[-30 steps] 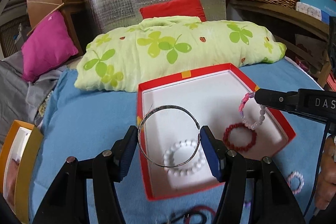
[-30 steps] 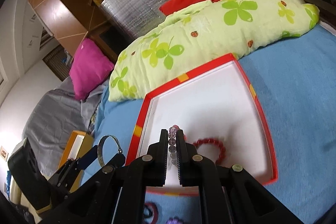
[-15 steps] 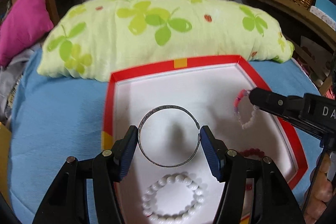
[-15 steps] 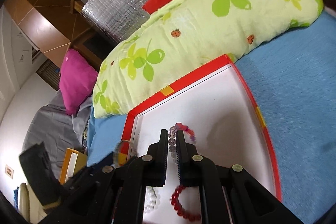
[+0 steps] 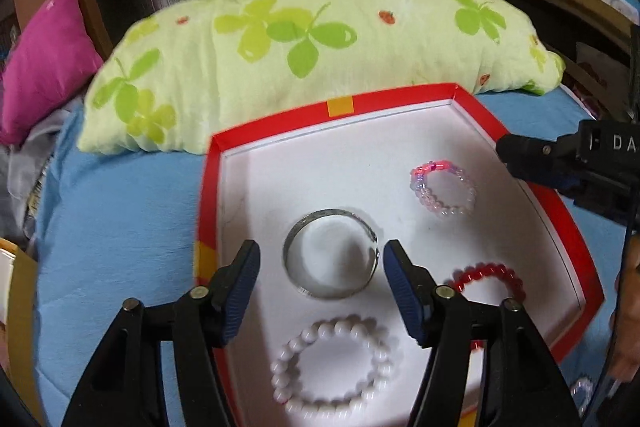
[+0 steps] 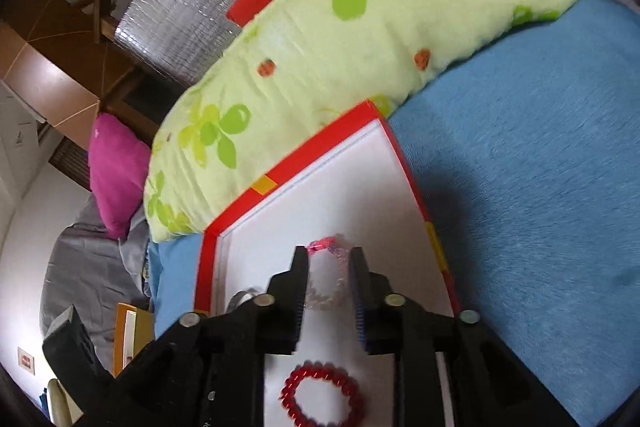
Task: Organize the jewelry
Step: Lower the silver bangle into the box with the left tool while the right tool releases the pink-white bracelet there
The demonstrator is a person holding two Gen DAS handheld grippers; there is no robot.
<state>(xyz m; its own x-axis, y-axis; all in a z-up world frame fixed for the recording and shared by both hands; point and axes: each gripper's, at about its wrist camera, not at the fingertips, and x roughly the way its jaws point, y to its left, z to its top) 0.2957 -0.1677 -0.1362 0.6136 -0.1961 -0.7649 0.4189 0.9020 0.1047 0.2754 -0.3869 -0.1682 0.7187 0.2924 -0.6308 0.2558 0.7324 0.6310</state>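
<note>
The left claw [image 5: 320, 259] is spread wide and holds nothing; the silver bangle [image 5: 330, 253] lies flat between its tips in the red box [image 5: 472, 103]. The right claw [image 6: 329, 263] is likewise open and empty above the pink bead bracelet [image 5: 443, 193]. The white bracelet [image 5: 330, 363] and red bracelet [image 5: 486, 279] lie nearer.

I caught only one bit of lettering: white capitals "DA" on the black body of the right gripper [image 5: 520, 157], cut off by the frame edge in my left wrist view. Nothing else was legible.
</note>
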